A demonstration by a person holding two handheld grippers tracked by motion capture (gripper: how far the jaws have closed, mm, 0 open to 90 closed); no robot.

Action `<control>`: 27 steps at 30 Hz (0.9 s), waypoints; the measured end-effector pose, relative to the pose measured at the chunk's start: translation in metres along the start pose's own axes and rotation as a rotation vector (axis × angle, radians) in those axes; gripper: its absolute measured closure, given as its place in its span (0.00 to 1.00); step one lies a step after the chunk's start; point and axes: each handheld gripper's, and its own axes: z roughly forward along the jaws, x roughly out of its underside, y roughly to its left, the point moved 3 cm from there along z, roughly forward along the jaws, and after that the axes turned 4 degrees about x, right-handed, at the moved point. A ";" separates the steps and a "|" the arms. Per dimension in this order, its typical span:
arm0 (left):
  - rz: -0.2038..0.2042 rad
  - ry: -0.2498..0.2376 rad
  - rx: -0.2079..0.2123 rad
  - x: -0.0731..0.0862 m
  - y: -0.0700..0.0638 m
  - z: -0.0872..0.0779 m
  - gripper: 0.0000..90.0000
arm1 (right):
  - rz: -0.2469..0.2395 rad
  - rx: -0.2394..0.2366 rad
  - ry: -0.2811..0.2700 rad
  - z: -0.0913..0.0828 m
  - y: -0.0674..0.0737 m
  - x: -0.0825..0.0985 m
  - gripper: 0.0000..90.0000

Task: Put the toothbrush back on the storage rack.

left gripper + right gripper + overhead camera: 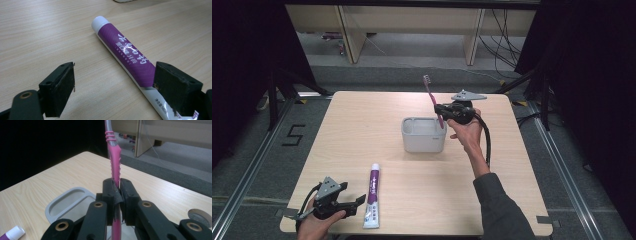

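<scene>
A pink toothbrush (432, 100) stands nearly upright with its bristle head at the top, and my right gripper (441, 111) is shut on its handle just above the right rim of a grey holder box (423, 135). In the right gripper view the jaws pinch the pink handle (115, 167) over the holder (65, 203). A purple and white toothpaste tube (372, 195) lies flat near the table's front edge. My left gripper (360, 202) rests open beside the tube, which in the left gripper view runs under the right jaw, cap (100, 22) pointing away.
The light wooden table (362, 130) has bare room left of the holder and at the right front. A cable (486, 142) trails from the right gripper along the forearm. Desks and cables stand on the floor beyond the far edge.
</scene>
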 end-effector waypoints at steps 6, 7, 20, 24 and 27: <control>0.000 -0.001 -0.002 0.000 0.000 0.000 0.19 | -0.008 0.004 -0.009 0.004 -0.002 0.005 0.93; 0.000 0.000 -0.001 0.000 0.000 0.000 0.19 | 0.003 0.006 0.003 0.004 -0.002 0.007 0.93; 0.005 0.002 0.003 0.000 0.000 0.000 0.19 | 0.039 0.003 -0.012 0.005 -0.008 0.023 0.93; 0.007 0.003 0.003 0.000 0.000 0.000 0.19 | 0.028 -0.001 -0.016 0.006 -0.010 0.027 0.93; 0.007 0.003 0.003 0.000 0.000 0.000 0.19 | 0.055 -0.021 0.003 0.006 -0.008 0.031 0.93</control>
